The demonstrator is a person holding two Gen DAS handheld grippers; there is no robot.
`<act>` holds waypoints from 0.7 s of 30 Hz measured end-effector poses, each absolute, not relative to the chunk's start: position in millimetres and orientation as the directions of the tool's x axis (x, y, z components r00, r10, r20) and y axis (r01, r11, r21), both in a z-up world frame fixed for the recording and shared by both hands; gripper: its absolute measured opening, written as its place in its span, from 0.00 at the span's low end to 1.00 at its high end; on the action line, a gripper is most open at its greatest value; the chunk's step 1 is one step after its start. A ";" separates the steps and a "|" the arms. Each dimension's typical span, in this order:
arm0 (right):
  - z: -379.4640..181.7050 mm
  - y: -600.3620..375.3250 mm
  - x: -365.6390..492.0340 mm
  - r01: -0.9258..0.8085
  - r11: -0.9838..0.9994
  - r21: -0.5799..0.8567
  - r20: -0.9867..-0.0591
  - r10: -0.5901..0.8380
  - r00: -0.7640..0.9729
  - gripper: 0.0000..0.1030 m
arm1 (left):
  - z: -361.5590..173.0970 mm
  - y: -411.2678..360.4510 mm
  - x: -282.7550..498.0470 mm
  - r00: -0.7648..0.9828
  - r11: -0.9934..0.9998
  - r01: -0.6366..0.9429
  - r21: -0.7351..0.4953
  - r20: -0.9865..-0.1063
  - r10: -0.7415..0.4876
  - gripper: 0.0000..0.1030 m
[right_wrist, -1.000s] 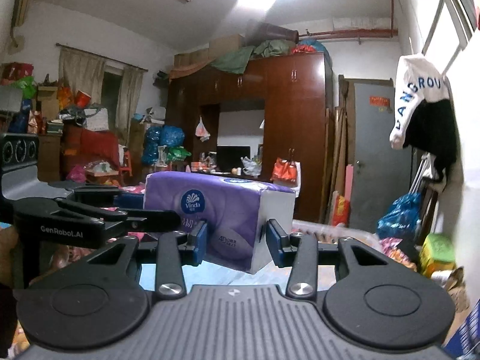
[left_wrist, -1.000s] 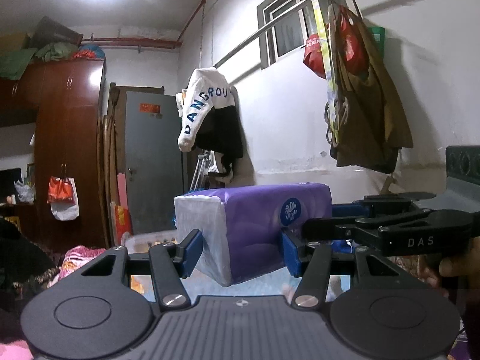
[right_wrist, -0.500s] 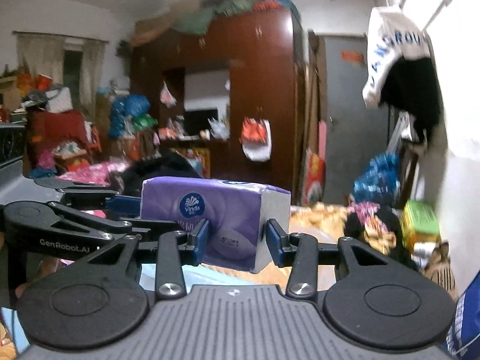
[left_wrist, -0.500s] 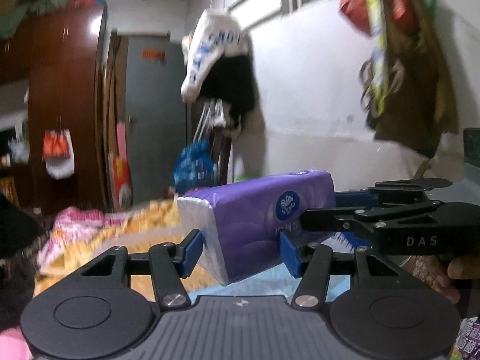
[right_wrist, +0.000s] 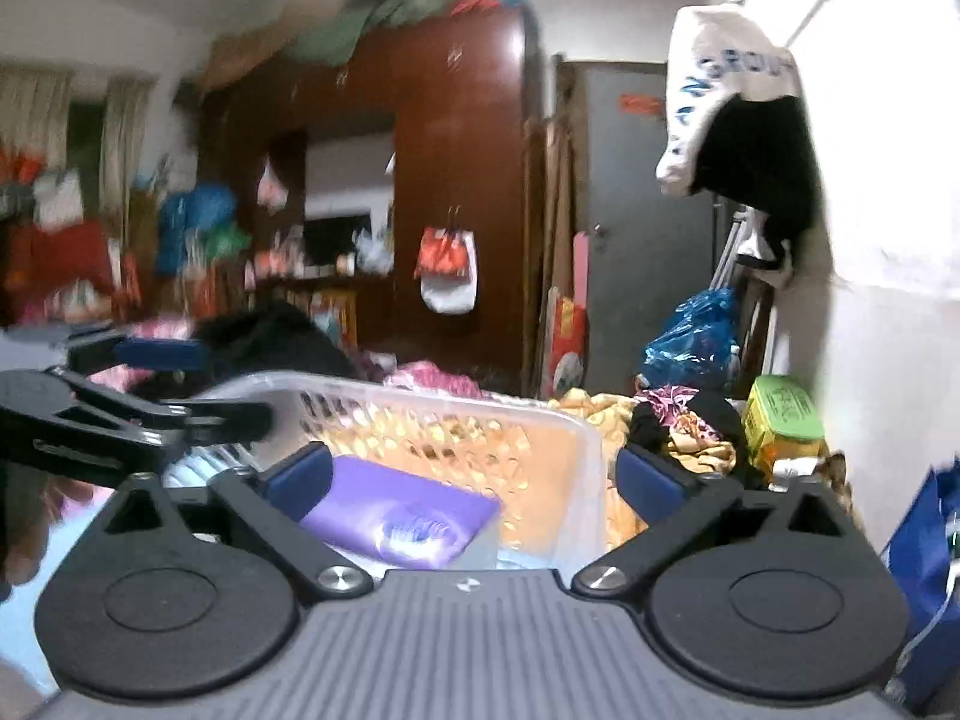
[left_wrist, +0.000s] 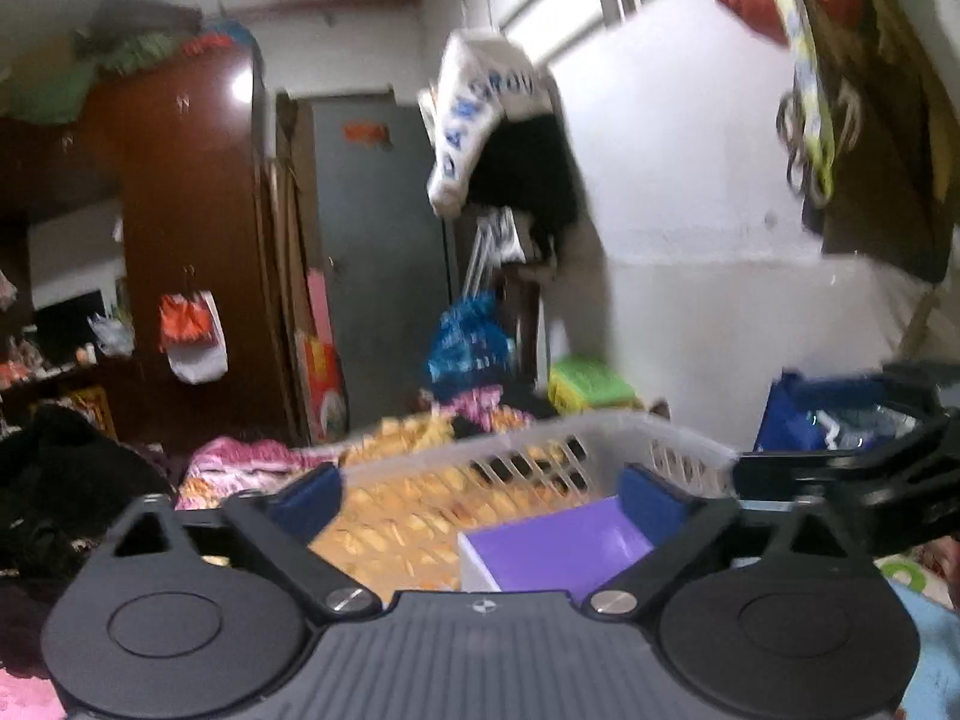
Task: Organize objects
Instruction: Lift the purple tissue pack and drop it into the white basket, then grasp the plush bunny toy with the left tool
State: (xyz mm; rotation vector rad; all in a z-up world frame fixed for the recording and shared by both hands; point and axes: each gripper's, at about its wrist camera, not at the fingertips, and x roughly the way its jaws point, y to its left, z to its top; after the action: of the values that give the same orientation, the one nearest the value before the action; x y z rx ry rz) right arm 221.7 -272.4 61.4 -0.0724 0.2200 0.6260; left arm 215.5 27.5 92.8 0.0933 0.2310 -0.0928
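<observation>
Left wrist view shows our left claw spread wide with nothing between its blue pads; the purple tissue pack lies just below and beyond it, free of both fingers. From the right wrist view our right claw is likewise wide open and empty, its left pad just beside the pack's edge, though blur keeps us from saying whether they touch. The pack sits inside the white slotted basket, near its front, on what looks like a yellow patterned cloth showing through the slots. We judge the pack light and soft: a film wrap that would dent under pressure and slide on smooth pads. We would take it across its short sides, one claw at each end, squeezing gently. Around the basket lie heaped clothes.
</observation>
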 end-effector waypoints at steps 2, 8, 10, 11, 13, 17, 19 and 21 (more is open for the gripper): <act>59.4 -291.6 198.3 -0.600 0.798 0.053 -0.195 0.598 0.778 1.00 | 94.7 34.0 192.6 0.965 0.993 0.114 0.032 -0.241 -0.103 1.00; 31.2 -323.4 133.0 -0.594 0.799 0.095 -0.149 0.601 0.785 1.00 | 67.9 34.7 120.8 0.944 0.980 0.187 -0.066 -0.263 -0.198 1.00; 18.5 -328.3 118.9 -0.581 0.808 0.096 -0.137 0.589 0.797 1.00 | 56.2 31.8 102.5 0.941 0.973 0.217 -0.083 -0.249 -0.231 1.00; 12.4 -330.2 112.3 -0.575 0.812 0.102 -0.131 0.584 0.801 1.00 | 48.5 31.4 92.3 0.939 0.969 0.223 -0.105 -0.243 -0.243 1.00; 4.3 -334.4 107.9 -0.572 0.811 0.124 -0.108 0.584 0.805 1.00 | 37.0 31.9 81.3 0.940 0.963 0.222 -0.153 -0.231 -0.253 1.00; 8.7 -326.7 113.6 -0.572 0.813 0.106 -0.122 0.582 0.804 1.00 | 32.0 30.0 87.6 0.948 0.970 0.192 -0.152 -0.226 -0.223 1.00; 12.0 -323.2 118.1 -0.563 0.821 0.100 -0.110 0.571 0.813 1.00 | 27.0 34.6 89.5 0.952 0.969 0.173 -0.175 -0.223 -0.210 1.00; 11.7 -322.6 121.7 -0.575 0.811 0.109 -0.122 0.585 0.802 1.00 | 22.0 38.0 91.4 0.943 0.963 0.197 -0.183 -0.234 -0.237 1.00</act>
State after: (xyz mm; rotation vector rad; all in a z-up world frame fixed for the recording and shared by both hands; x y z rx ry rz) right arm 121.7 -322.6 11.7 0.0680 0.1529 0.6221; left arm 91.4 38.0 22.0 -0.1583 0.2571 -0.2225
